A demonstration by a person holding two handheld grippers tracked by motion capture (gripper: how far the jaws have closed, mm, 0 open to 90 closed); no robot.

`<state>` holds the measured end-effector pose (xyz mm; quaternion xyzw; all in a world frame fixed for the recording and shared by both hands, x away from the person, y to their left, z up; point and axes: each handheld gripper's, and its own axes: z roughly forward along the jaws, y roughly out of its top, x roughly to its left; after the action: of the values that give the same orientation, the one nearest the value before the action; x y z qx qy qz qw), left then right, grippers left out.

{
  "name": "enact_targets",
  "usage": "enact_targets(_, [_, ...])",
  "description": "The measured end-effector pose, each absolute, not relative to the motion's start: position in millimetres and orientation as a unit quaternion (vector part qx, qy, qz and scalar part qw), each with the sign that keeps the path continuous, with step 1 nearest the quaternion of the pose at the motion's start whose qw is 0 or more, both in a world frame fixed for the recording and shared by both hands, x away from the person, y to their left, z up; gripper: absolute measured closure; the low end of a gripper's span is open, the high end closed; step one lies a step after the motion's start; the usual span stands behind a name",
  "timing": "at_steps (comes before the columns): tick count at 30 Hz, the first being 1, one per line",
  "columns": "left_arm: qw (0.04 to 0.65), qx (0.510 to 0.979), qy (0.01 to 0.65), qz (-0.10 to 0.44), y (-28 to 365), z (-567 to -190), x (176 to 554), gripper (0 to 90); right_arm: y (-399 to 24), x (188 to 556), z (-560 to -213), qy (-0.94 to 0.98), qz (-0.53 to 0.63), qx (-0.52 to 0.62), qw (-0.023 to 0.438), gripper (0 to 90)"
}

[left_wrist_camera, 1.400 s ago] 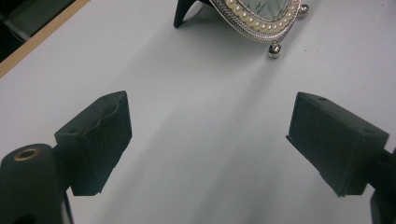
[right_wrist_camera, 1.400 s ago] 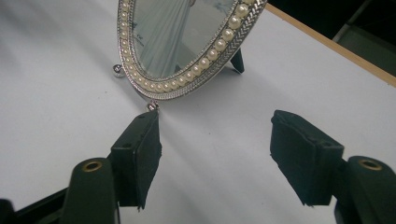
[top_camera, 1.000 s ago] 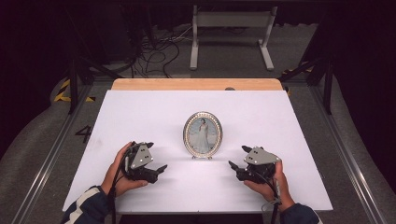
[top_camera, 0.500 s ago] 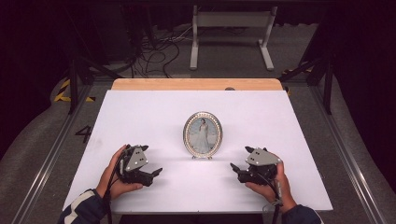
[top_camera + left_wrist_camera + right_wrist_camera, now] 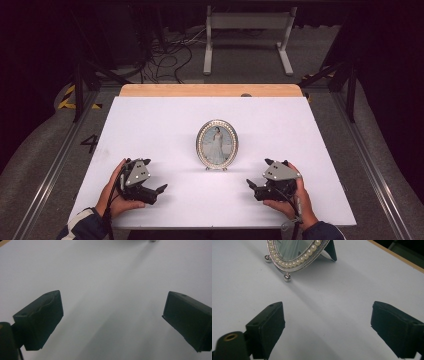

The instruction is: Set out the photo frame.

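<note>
Both grippers' jaws have just been opening with nothing between them, left gripper (image 5: 159, 190) backing off toward the near-left, right gripper (image 5: 251, 186) nearer the upright oval photo frame (image 5: 217, 144) standing mid-table, far-left of it.

picture frame (image 5: 217, 145): was silver, rimmed with white pearl-like beads; its photo showed a figure in white on pale blue
table (image 5: 150, 125): was white, with a tan wooden far edge
left gripper (image 5: 155, 192): was black, grey-plated
right gripper (image 5: 252, 187): was black, grey-plated
</note>
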<state>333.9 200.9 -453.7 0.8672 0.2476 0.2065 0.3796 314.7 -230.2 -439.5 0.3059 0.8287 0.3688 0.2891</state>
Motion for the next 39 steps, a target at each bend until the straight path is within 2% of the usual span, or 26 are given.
enact_targets(20, [0.378,0.865,0.261,0.203,223.8,-459.5,321.4,3.4,-252.9,301.8,-448.3,0.823,0.362,0.324,0.296,11.0])
enact_targets(39, [0.381,0.863,0.267,0.198,231.8,-461.9,314.9,3.5,-257.9,292.1,-454.6,0.827,0.351,0.324,0.297,11.0])
